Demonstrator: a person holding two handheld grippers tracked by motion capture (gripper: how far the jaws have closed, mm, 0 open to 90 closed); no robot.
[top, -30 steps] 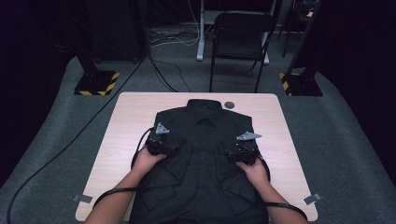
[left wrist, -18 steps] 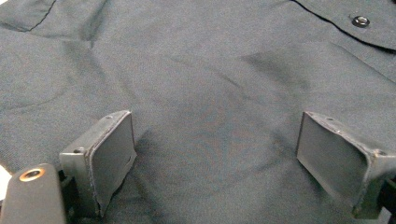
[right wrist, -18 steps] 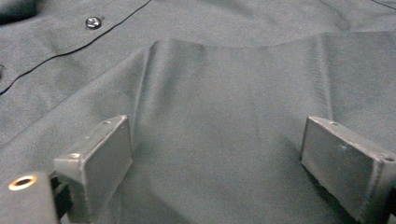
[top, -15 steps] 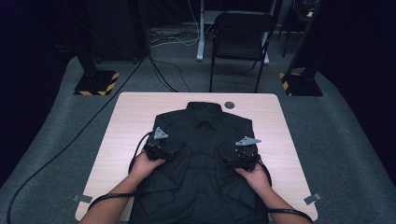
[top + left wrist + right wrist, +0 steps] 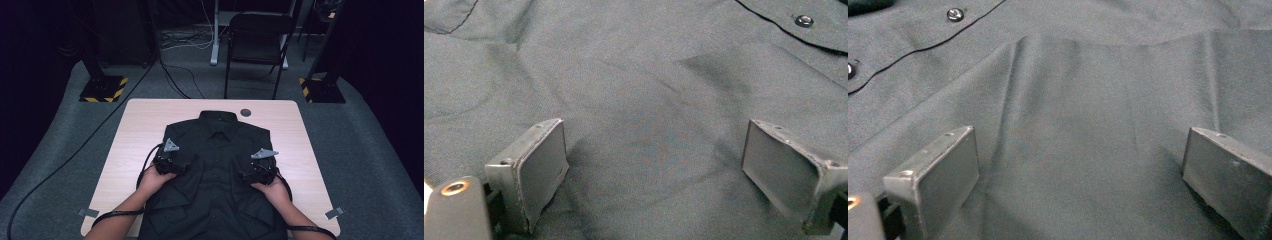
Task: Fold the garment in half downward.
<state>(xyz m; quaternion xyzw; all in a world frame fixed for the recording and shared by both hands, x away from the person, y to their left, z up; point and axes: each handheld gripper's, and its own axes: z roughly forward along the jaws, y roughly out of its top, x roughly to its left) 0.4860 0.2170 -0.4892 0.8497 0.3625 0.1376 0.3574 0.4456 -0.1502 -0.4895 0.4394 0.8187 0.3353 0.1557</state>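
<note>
Both hands have slid toward six o'clock along the black button-front cotton shirt [image 5: 215, 170], spread flat mid-table. Left gripper [image 5: 176, 159] at nine o'clock rests wide-jawed on cloth; right gripper [image 5: 254, 172] at three o'clock has just been opening, nothing pinched.

table [image 5: 140, 130]: light wood | on it: black shirt [image 5: 220, 150], flat, collar far side

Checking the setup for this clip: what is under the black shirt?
The shirt lies flat on a light wooden table, whose top shows around the collar and both sides. Both open grippers, left and right, rest on the cloth. Anything between shirt and table is covered.
</note>
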